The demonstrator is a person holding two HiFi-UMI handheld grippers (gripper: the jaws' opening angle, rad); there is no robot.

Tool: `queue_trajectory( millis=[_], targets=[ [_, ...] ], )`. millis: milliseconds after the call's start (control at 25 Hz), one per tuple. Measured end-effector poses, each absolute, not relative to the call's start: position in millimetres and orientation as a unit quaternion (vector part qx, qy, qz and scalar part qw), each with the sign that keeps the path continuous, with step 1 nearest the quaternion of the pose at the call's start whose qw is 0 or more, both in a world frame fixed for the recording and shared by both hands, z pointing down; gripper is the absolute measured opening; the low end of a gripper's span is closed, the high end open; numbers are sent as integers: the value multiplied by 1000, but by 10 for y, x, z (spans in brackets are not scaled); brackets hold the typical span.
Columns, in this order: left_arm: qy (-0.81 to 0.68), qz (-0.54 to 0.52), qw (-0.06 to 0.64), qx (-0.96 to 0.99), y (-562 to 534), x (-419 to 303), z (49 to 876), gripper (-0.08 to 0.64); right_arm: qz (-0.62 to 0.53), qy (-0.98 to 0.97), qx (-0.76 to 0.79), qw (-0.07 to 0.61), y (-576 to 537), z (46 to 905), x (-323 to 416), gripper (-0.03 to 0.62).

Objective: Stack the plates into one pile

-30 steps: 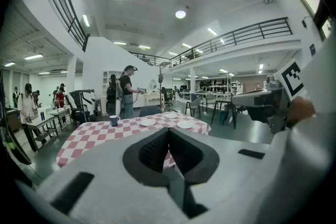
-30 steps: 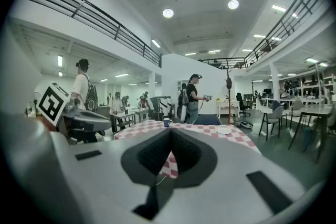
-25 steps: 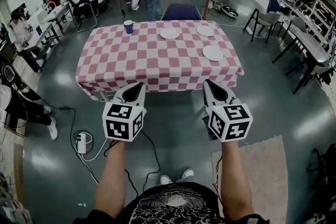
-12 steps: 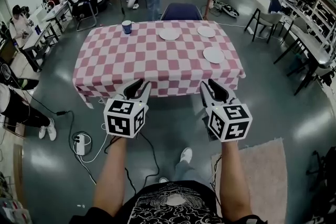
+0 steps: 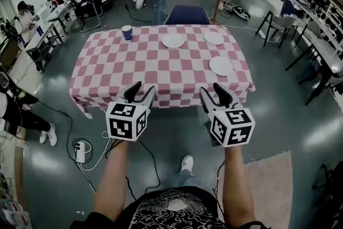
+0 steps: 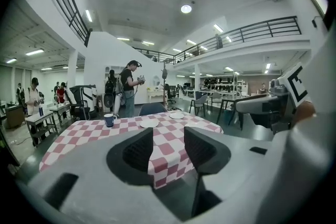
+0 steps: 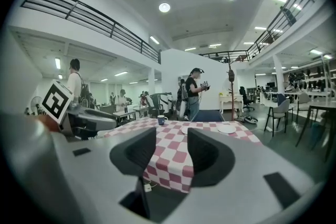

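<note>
Left gripper (image 5: 142, 89) and right gripper (image 5: 211, 89), jaws just opened and now apart with nothing between them, draw nearer the table (image 5: 123, 67); three plates (image 5: 173, 41) lie separate, unstacked, toward one o'clock.

Ahead of both jaws the tablecloth (image 5: 161, 69) is checked pink and white. The plates (image 5: 172, 41) on it, beyond the right jaws, are plain white. The cup (image 5: 126, 32), beyond the left jaws, is dark blue. The chair (image 5: 186, 15) past the cloth is navy. The left gripper (image 5: 143, 88) and right gripper (image 5: 210, 88) are pale grey-white, black inside the jaws, each with a white cube (image 5: 127, 122) bearing black square markers. The floor (image 5: 177, 126) under the jaws is glossy dark grey. The rug (image 5: 268, 185) behind the right jaws is beige.
</note>
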State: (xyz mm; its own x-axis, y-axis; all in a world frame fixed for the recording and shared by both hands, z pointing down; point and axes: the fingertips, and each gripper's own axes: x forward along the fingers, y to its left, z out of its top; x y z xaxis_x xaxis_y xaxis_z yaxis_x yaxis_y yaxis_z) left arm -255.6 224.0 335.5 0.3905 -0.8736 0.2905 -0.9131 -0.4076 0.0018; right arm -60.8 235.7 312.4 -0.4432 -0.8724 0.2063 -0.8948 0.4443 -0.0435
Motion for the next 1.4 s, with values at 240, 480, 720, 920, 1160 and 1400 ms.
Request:
queue_trajectory(
  millis=[240, 480, 720, 920, 1160, 1400],
  targets=[
    [-557, 126, 92, 815, 1592, -2422, 3391, 239, 84, -858, 499, 85, 1647, 3172, -473, 213],
    [-572, 125, 96, 805, 1029, -2268, 3347, 271, 86, -872, 474, 91, 1028, 3151, -358, 263],
    [-586, 124, 114, 793, 608, -2204, 3431, 298, 89, -880, 455, 97, 515, 3191, -243, 276],
    [-600, 127, 114, 782, 322, -2212, 3449, 298, 90, -888, 439, 102, 199, 3238, -206, 276],
    [-607, 132, 106, 776, 80, -2183, 3452, 298, 91, -894, 425, 104, -62, 3282, -212, 276],
    [-611, 139, 102, 772, -178, -2201, 3497, 298, 95, -900, 414, 103, -346, 3313, -276, 276]
  ],
)
